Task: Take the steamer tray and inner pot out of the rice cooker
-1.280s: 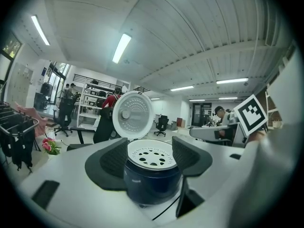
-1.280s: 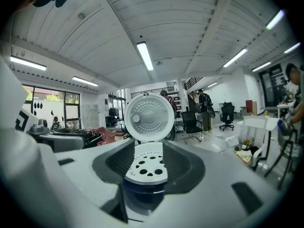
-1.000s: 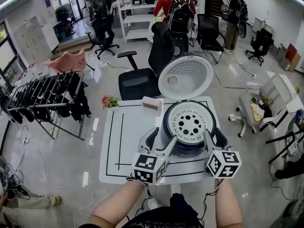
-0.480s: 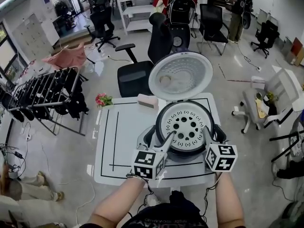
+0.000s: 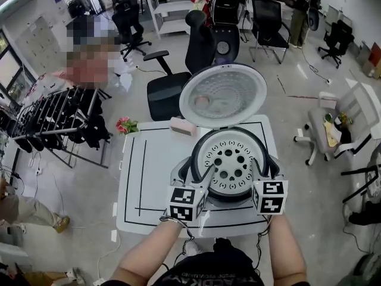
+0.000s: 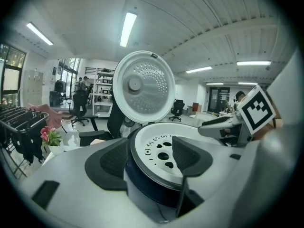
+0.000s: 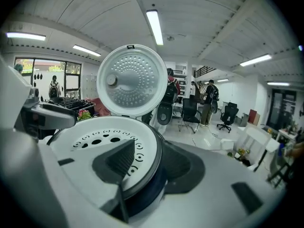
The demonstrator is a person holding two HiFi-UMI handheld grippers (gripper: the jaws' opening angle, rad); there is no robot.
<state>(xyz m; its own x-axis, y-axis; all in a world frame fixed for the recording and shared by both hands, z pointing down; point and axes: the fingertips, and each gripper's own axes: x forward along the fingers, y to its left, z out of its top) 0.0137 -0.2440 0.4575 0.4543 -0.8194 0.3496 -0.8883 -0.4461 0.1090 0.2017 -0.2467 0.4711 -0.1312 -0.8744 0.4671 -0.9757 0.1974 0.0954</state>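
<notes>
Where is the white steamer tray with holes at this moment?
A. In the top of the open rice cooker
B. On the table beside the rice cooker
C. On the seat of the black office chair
A: the steamer tray sits in the top of the rice cooker, in front of its raised lid.

Bright, even light comes from long ceiling strips point(image 6: 126, 29), shadows are faint and soft, both gripper views bulge strongly and darken toward round black edges, their closest foreground blurs, and the head view stays sharp.
</notes>
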